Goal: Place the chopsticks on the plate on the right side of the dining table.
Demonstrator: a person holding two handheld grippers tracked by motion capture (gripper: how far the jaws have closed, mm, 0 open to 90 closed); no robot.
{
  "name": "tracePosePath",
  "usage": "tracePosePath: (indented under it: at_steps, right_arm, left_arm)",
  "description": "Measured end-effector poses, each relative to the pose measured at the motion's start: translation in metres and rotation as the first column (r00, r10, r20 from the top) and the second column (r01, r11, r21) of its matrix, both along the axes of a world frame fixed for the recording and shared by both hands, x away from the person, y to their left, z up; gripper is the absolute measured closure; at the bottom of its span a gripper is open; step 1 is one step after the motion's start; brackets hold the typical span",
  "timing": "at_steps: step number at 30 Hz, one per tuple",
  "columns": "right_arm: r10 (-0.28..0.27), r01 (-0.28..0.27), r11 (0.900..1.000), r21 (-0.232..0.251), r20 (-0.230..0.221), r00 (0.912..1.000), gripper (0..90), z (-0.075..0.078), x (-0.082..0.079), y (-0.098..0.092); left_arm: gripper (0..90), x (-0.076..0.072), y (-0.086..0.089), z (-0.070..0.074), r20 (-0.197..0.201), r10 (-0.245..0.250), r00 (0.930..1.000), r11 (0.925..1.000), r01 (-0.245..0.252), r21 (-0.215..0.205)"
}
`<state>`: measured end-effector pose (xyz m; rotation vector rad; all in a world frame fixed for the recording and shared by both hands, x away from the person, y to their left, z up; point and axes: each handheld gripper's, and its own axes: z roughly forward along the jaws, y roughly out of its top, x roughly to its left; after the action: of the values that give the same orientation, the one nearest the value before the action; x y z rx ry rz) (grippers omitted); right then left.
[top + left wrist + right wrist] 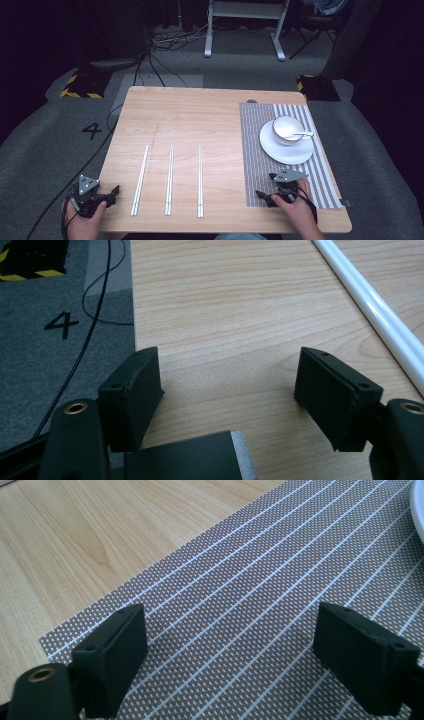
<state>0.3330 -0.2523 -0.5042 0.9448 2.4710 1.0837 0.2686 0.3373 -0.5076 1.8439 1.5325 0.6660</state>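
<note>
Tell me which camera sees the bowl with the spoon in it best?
The high view: the whole white bowl sits on its saucer with the spoon resting inside. The right gripper view catches just a white edge at its top right corner, probably the saucer. The left gripper view looks at bare wood and chopsticks.

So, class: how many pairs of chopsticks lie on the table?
3, side by side on the bare wood left of the placemat: left pair, middle pair, right pair. None seem hidden.

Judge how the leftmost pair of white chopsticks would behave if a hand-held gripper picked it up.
The leftmost pair of long, thin white chopsticks looks glossy, so probably slippery between pads. Being slender and apparently rigid, it should stay straight and feel light. As two loose sticks, they may separate or roll on the wooden table.
</note>
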Motion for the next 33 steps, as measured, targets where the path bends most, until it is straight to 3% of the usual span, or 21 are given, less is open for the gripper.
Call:
tracePosePath:
  at_steps: [10,15,19,33]
  right_arm:
    - [-0.003,0.003,1.000,0.004,0.005,1.0000,15.5,0.000,-0.002,-0.001]
    - [-0.020,0.020,0.999,0.025,-0.028,0.9994,20.3,0.005,-0.005,-0.002]
    - [0.002,-0.001,1.000,0.018,-0.057,0.9984,23.7,0.017,-0.006,0.005]
    - [0.065,-0.065,0.997,0.037,-0.012,0.9978,25.1,0.041,0.005,0.038]
  left_arm:
    - [26.5,0.000,-0.001,0.000,0.002,0.006,1.0000,1.0000,-0.006,-0.001]
    - [26.5,-0.001,-0.001,0.000,0.002,0.006,1.0000,1.0000,-0.006,-0.001]
    - [26.5,0.000,-0.001,0.000,0.002,0.007,1.0000,1.0000,-0.007,-0.002]
    - [26.4,-0.001,0.001,-0.001,0.005,-0.009,0.9999,1.0000,0.009,-0.002]
